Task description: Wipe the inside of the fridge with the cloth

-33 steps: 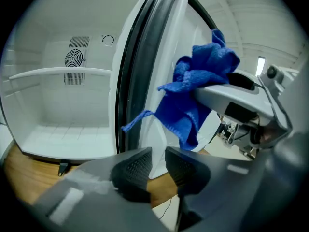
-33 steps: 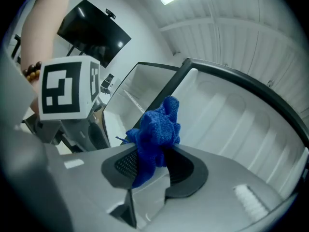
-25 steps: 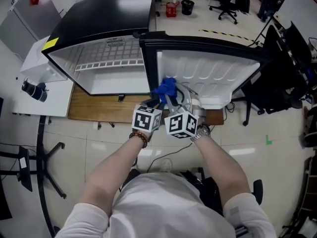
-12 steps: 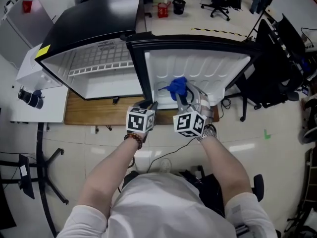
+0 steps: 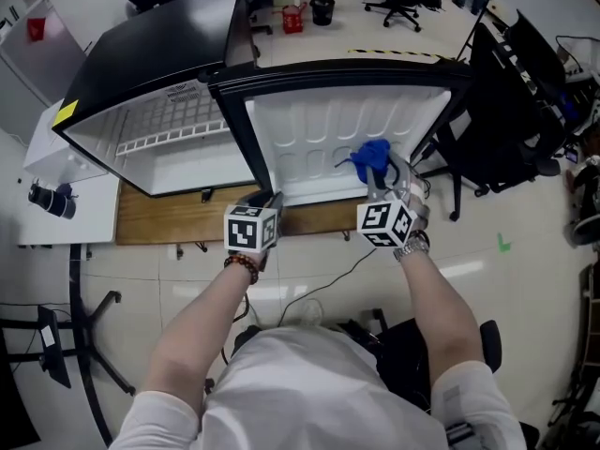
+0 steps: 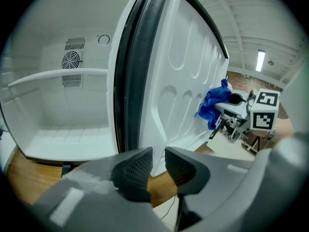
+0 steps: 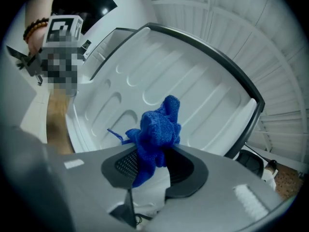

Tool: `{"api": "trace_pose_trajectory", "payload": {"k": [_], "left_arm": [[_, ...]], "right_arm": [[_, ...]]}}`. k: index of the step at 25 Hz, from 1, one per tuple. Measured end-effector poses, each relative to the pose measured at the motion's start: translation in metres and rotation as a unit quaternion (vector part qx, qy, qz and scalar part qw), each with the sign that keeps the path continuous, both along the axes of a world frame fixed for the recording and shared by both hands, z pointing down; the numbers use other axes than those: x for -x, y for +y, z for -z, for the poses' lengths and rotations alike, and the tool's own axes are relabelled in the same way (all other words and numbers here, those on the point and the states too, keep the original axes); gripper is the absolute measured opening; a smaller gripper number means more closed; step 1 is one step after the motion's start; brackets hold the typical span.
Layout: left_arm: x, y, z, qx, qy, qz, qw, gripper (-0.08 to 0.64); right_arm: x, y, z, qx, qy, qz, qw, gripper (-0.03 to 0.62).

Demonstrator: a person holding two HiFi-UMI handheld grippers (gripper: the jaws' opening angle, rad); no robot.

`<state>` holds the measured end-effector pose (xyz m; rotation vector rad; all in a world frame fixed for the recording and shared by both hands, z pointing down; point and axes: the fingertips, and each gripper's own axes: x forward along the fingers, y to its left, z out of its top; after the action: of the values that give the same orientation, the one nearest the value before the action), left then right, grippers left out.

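Showing the blue cloth [image 5: 372, 157], bunched into a soft wad just right of centre in the head view, against the ribbed white inner liner of the open fridge door [image 5: 309, 129]. It appears to touch the liner, though contact is not certain. The right gripper [image 7: 153, 167] has its jaws closed on the cloth's lower folds, and the loose upper part stands free above the pads. By its look the cloth is light, limp and knitted, so it will likely fold and drag rather than slide. A hold low on the bunch, with most of the fabric ahead of the jaws, suits wiping. The left gripper [image 6: 158, 159], at lower centre-left, has its jaws narrowly apart with nothing pressed between them; the door's edge lies beyond the gap. At upper left the fridge cabinet [image 5: 187, 167] stands open with a wire shelf [image 5: 178, 120], resting on a wooden board [image 5: 150, 218].
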<state>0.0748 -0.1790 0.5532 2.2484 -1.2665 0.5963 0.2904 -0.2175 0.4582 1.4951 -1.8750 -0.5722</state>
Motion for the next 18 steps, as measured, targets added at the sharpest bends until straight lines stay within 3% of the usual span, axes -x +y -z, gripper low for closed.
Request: {"api": "trace_pose_trajectory", "payload": {"k": [10, 15, 18], "left_arm": [[0.001, 0.002, 0.001, 0.0, 0.0, 0.007, 1.0, 0.08], [0.001, 0.004, 0.001, -0.001, -0.001, 0.011, 0.9999, 0.072], [0.0, 0.005, 0.004, -0.003, 0.003, 0.01, 0.9999, 0.072]], "right_arm": [[-0.06, -0.001, -0.001, 0.0, 0.012, -0.048, 0.999, 0.133], [-0.059, 0.001, 0.001, -0.001, 0.007, -0.045, 0.999, 0.133], [-0.037, 0.009, 0.007, -0.008, -0.006, -0.022, 1.0, 0.133]]}}
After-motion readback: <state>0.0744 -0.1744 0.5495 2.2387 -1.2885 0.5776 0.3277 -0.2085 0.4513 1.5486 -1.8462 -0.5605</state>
